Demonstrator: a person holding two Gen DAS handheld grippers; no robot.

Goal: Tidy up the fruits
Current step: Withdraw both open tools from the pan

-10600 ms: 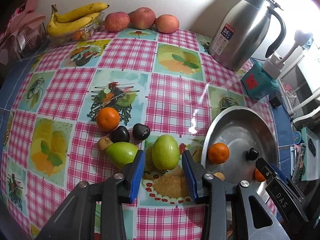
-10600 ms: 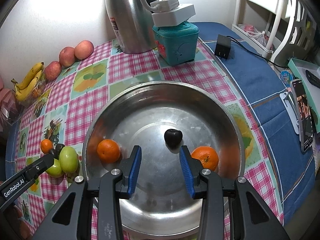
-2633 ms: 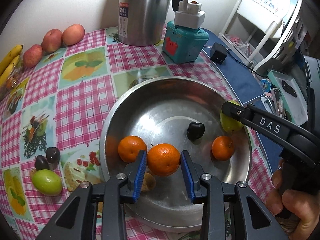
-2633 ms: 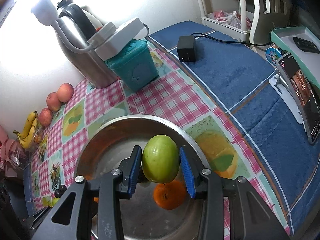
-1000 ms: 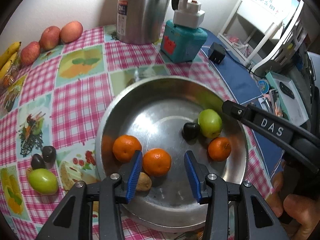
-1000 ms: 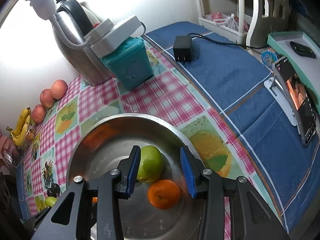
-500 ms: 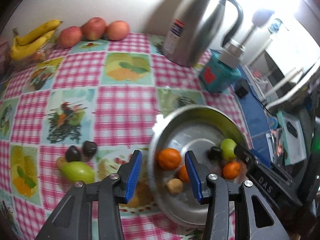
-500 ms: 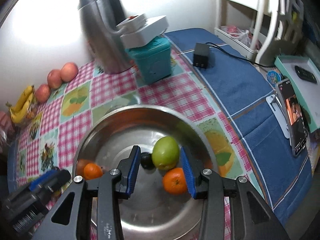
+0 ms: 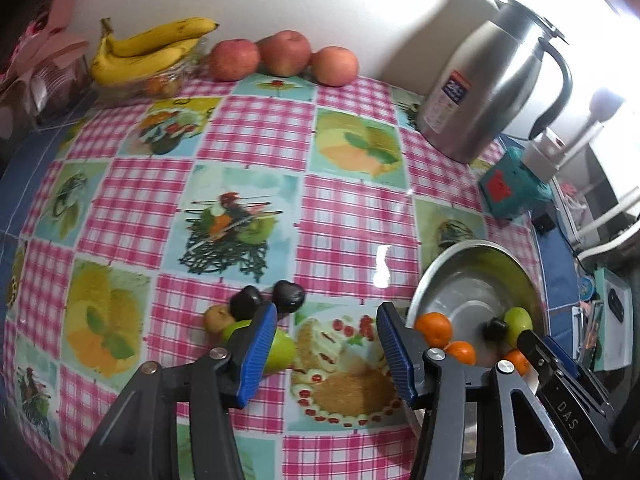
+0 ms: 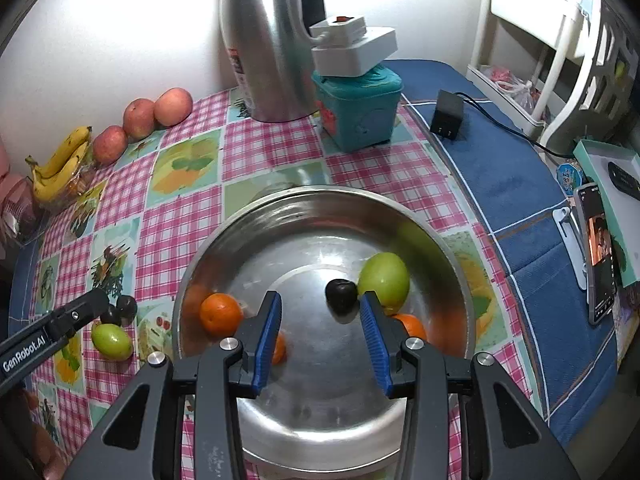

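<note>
Swinging clear of the steel bowl [image 10: 320,208], the left gripper [image 9: 326,344] now hangs over the loose fruit beside it, jaws just widened and empty; the green fruit [image 9: 276,348] lies under one finger. Since a second ago its orange stays in the bowl. Right gripper [image 10: 320,332] hovers part open, empty, above the bowl; its green fruit [image 10: 384,278] rests inside.

The left gripper [image 9: 326,344], its blue-padded jaws having just been opening and empty, hovered over a checked tablecloth [image 9: 256,136]. A green fruit [image 9: 280,350] lay partly behind the left finger, near two dark fruits [image 9: 288,295]. To the right, a steel bowl [image 9: 460,264] held oranges [image 9: 434,326], a dark fruit and a green one. Bananas [image 9: 148,52], three apples [image 9: 284,53] and a steel jug [image 9: 484,92] lined the wall.
</note>
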